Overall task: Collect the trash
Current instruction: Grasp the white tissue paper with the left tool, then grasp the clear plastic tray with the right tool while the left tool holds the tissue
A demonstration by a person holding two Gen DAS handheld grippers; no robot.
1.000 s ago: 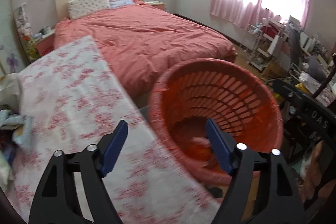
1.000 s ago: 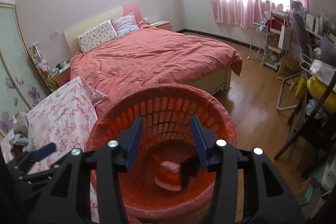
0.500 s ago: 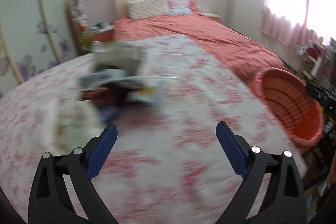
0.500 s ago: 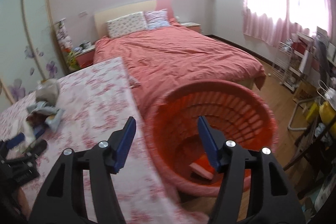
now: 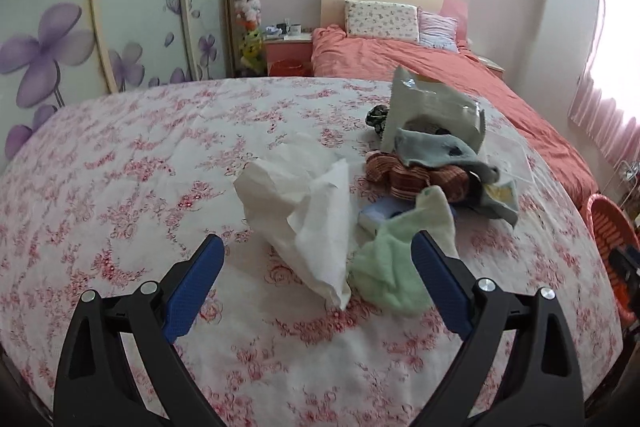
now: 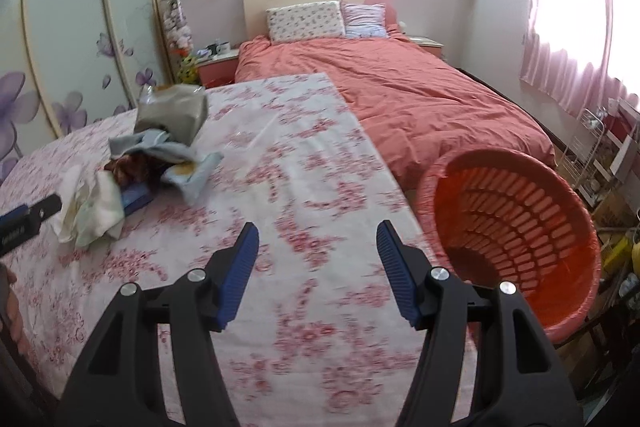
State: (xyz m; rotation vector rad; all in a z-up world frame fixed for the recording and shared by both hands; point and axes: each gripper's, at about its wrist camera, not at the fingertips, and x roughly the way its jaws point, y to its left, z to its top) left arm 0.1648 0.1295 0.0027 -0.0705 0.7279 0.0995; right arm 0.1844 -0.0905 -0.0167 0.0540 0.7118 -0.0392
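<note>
The left gripper (image 5: 316, 263) is hanging over the floral tablecloth (image 5: 120, 187) with its 2 blue jaws spread wide and pinching nothing. The crumpled white tissue (image 5: 308, 211) is lying straight ahead, just beyond the jaw tips and roughly centred between them, its long axis running from far left to near right. A pale green cloth (image 5: 400, 259) is sitting just right of it, against the right jaw's tip, with what looks like a torn grey wrapper (image 5: 432, 115) further back on the pile. The right gripper (image 6: 318, 259), jaws parted and empty, is pointing at bare cloth, well apart from that pile; the red basket (image 6: 516, 211) is standing at its right, beside the table edge. The left hand is the nearer one.
</note>
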